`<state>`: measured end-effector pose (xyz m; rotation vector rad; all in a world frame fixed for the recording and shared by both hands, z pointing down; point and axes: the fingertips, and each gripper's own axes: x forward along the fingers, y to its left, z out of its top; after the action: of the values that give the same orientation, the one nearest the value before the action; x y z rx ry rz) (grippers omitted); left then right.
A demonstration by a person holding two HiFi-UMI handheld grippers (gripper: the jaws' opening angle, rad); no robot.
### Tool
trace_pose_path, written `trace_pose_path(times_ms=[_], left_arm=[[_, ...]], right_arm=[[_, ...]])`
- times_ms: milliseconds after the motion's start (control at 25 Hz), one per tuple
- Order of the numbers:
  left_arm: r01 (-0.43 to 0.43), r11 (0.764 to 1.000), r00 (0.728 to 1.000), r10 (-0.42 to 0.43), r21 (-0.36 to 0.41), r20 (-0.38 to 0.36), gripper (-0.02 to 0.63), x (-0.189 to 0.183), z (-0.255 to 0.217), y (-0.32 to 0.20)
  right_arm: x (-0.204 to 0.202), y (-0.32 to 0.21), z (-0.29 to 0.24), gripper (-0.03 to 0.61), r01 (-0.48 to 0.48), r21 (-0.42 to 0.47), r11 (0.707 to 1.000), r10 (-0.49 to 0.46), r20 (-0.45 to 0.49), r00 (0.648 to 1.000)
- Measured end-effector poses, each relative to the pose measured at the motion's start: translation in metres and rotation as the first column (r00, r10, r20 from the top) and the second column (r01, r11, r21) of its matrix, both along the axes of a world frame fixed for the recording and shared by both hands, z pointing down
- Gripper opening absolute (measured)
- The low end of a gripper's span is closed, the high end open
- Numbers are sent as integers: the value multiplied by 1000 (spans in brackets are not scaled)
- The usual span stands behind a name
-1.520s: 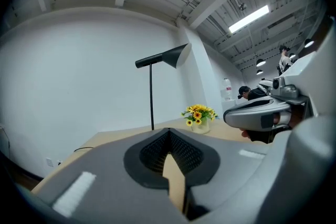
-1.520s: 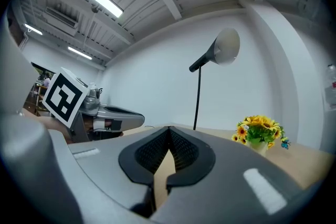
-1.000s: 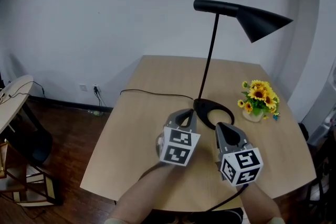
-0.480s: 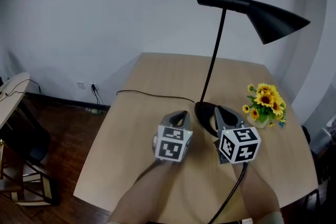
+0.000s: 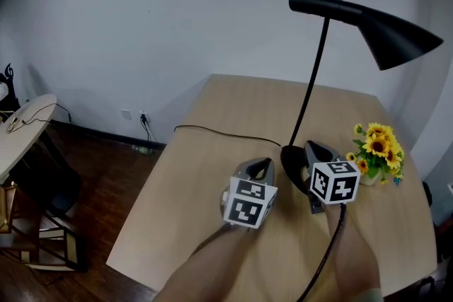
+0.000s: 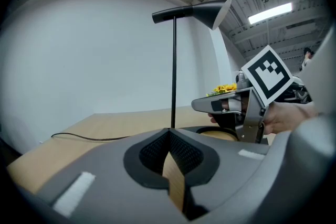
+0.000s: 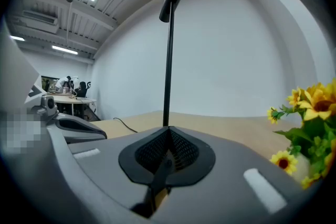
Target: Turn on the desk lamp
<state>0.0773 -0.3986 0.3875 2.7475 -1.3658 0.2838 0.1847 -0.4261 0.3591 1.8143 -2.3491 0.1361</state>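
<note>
The black desk lamp stands on the wooden table point(image 5: 212, 173): cone shade point(image 5: 398, 40) at upper right, thin pole point(image 5: 311, 92), ring base point(image 5: 294, 160). I see no glow under the shade. My right gripper point(image 5: 313, 147) is shut and empty, and hovers over the ring base just right of the pole. It shows side-on in the left gripper view point(image 6: 199, 105), above the base point(image 6: 218, 132). My left gripper point(image 5: 263, 164) is shut on nothing, low over the table left of the base. The pole point(image 7: 168, 60) rises straight ahead of the right jaws point(image 7: 168, 129).
A small vase of yellow sunflowers point(image 5: 379, 148) stands right of the lamp base. The lamp's black cord point(image 5: 212, 131) runs left across the table to its edge. A round side table point(image 5: 21, 131) and wooden floor lie to the left.
My right gripper has moved forward from the table's near side to above the lamp base. The left gripper has stayed near the base's left. The head view has swung to the left.
</note>
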Motion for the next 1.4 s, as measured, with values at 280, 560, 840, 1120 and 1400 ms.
trace_pose_path(times_ms=[280, 560, 840, 1120, 1400], left_arm=[[10, 1000, 999, -10, -7, 41, -5, 15, 3, -21], [-14, 998, 1000, 13, -56, -6, -5, 17, 6, -22], [-24, 998, 1000, 23, -64, -15, -5, 17, 5, -20], [-21, 999, 1000, 21, -42, 10, -5, 18, 3, -20], [-18, 999, 1000, 19, -32, 22, -5, 19, 2, -20]], right_arm=[[-5, -7, 24, -2, 37, -59, 998, -41, -63, 997], [-7, -25, 36, -2, 38, -148, 988, -46, -48, 998], [-6, -37, 58, -2, 24, -295, 955, -32, -23, 999], [-7, -38, 66, -1, 51, -350, 935, -44, 29, 999], [-7, -40, 69, -2, 43, -368, 929, -41, 14, 999]])
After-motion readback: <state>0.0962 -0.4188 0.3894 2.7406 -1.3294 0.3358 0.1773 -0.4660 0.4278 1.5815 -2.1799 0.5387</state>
